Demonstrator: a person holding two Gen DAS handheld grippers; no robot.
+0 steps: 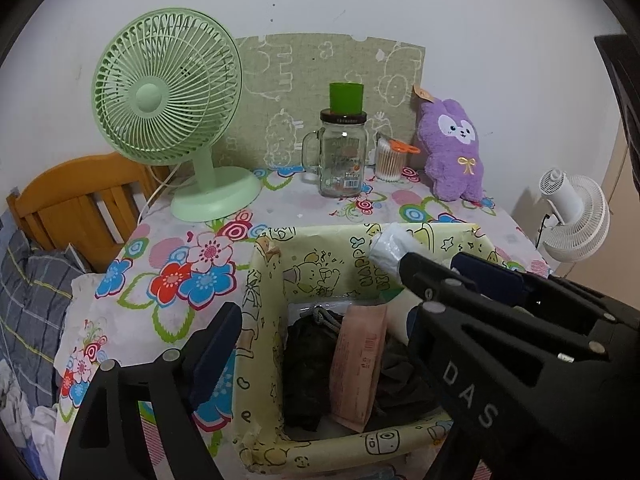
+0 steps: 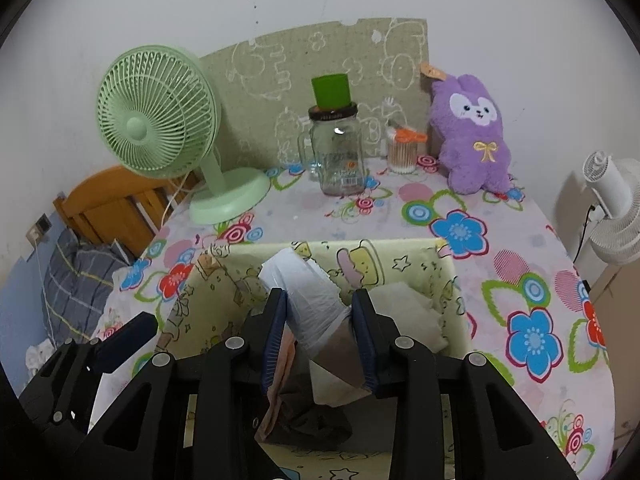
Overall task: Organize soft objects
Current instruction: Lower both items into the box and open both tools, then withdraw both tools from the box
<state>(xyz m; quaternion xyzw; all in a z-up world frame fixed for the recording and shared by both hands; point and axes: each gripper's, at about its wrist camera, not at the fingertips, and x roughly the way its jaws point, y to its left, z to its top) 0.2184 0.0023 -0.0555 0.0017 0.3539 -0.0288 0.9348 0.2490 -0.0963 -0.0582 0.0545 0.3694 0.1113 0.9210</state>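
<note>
The step in hand is judged to be the placing of a soft white pack (image 2: 310, 300) into the yellow box (image 2: 448, 280) on the flowered tablecloth (image 2: 460, 232). The right gripper (image 2: 320, 336) is clamped on the pack, its blue pads pressing both sides; the pack stands tilted above the box opening, its upper end leaning toward the far wall of the box. The left gripper (image 1: 320, 328) is released, its jaws wide apart with nothing between them, and hangs over the near left part of the box. Already inside lie a dark cloth (image 1: 308, 364), a pink packet (image 1: 356, 364) standing on edge, and a pale cushion-like piece (image 2: 412, 312) at the right. The next move is judged to call for lowering the pack into the free space beside the pink packet, then easing the right pads apart only once the pack rests on the contents; the left gripper should stay clear of its path. Readable writing: "DAS" on a black gripper arm in the left wrist view, and "HAPPY" on the inner box wall. The glass jar (image 1: 342, 160) carries a label, and the pink packet a barcode; both are too small to read. The purple plush toy (image 1: 454, 148) stands against the back board, well apart from the box.
</note>
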